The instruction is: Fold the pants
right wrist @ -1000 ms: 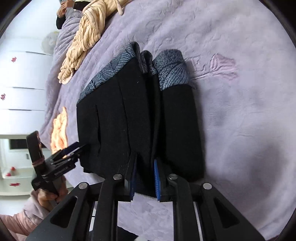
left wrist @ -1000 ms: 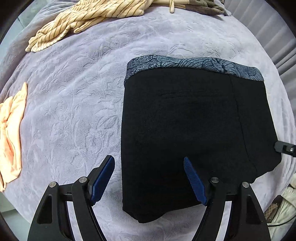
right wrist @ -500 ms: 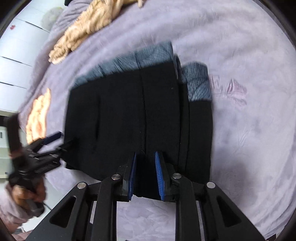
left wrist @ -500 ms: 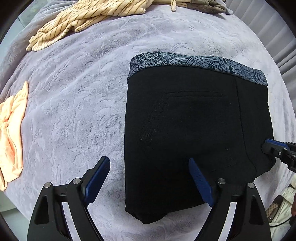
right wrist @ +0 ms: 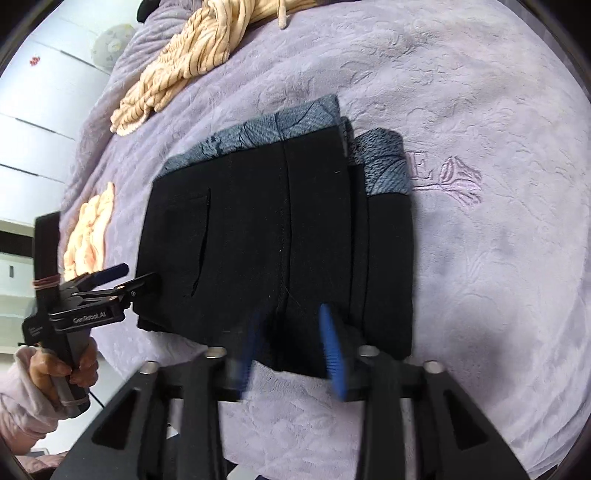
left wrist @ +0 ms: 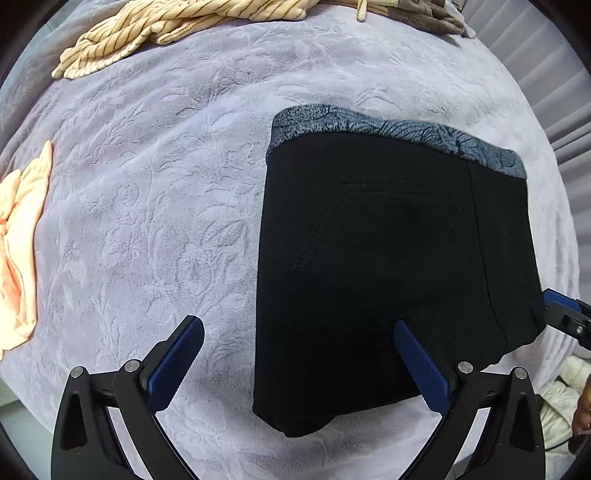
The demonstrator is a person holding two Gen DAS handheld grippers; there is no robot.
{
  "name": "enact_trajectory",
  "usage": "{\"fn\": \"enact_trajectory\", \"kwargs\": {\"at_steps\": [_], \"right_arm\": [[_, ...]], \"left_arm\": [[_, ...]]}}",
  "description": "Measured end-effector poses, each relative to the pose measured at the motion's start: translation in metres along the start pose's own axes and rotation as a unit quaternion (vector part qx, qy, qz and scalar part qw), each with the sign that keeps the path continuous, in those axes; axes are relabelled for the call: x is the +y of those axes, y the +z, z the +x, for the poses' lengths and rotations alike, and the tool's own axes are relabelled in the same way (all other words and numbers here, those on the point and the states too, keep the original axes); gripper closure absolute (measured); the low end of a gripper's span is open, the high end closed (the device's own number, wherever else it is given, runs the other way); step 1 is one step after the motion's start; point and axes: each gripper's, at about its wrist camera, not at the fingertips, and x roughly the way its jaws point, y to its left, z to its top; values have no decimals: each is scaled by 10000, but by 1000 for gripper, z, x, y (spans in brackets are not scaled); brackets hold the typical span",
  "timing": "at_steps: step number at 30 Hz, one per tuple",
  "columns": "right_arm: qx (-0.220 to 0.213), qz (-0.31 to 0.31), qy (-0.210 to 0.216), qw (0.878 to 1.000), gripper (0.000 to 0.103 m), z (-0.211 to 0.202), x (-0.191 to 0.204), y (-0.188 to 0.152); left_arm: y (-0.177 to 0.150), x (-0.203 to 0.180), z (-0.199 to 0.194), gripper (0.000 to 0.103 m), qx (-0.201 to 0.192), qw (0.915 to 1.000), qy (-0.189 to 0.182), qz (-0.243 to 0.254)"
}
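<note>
The pants (left wrist: 391, 266) lie folded into a compact black block on the lilac blanket (left wrist: 155, 206), their grey-blue patterned waistband (left wrist: 388, 131) along the far edge. A pocket slit shows on the top layer. The left gripper (left wrist: 295, 354) is spread wide, one blue finger over bare blanket and the other over the black cloth near the block's near edge, gripping nothing. The right gripper (right wrist: 290, 343) is parted too, its fingers (right wrist: 330, 347) blurred, over the near edge of the pants (right wrist: 266, 243) and pinching nothing. The left view shows only one flat top layer; the right view shows the stacked folds at the side, with a second strip of waistband (right wrist: 384, 166) peeking out beside the upper one. The right view also shows the left gripper (right wrist: 125, 277) from outside, held in a hand (right wrist: 62, 365) just beside the block's corner, and a rose embroidered on the blanket (right wrist: 509, 258). Both views show a striped cream garment (left wrist: 173, 26) at the far edge and a peach cloth (left wrist: 20, 254) off to the side.
</note>
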Motion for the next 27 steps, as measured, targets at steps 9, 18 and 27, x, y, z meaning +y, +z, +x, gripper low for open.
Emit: {"fn": "enact_trajectory", "kwargs": {"at_steps": [9, 18, 27], "right_arm": [[-26, 734, 308, 9968, 26, -16, -63, 1], [-141, 946, 601, 9936, 26, -14, -66, 9], [87, 670, 939, 9933, 49, 10, -46, 35]], "left_arm": [[25, 19, 6, 0, 110, 9983, -486, -296], [30, 5, 3, 0, -48, 9992, -164, -353], [46, 15, 18, 0, 170, 9978, -307, -568]]}}
